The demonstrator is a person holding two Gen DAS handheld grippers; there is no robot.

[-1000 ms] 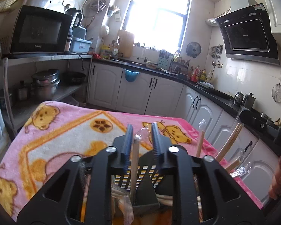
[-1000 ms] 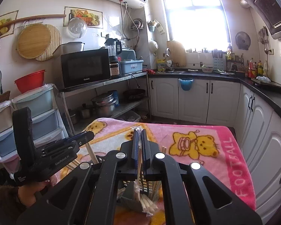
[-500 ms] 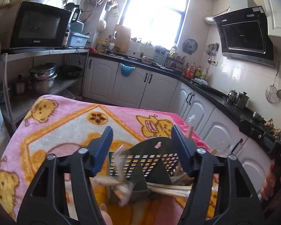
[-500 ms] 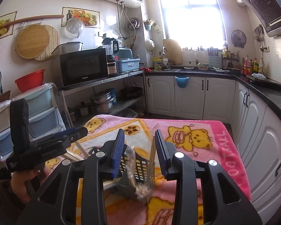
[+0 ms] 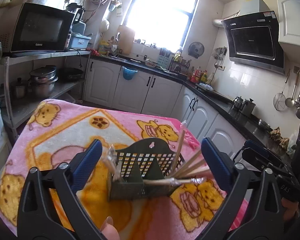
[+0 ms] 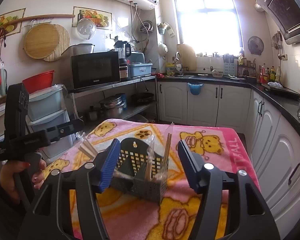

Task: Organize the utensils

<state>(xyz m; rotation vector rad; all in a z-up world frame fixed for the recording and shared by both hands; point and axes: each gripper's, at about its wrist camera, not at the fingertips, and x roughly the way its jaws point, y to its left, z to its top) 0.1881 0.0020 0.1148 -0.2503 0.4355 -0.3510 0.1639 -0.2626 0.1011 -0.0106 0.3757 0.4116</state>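
A dark perforated utensil caddy stands on the pink bear blanket. Wrapped wooden chopsticks lean out of its right compartment, and a plastic-wrapped utensil stands in its left one. My left gripper is wide open and empty, with the caddy between its jaws and a little beyond them. In the right wrist view the caddy holds upright chopsticks, and my right gripper is open and empty just short of it. The left hand-held gripper shows at the left.
The blanket-covered table ends near white cabinets on the right. A metal shelf with a microwave and pots stands to the left. Plastic drawers stand beside it.
Both grippers were shut on wrapped utensils over the caddy; they opened, let the utensils drop into the caddy, and drew back and up.
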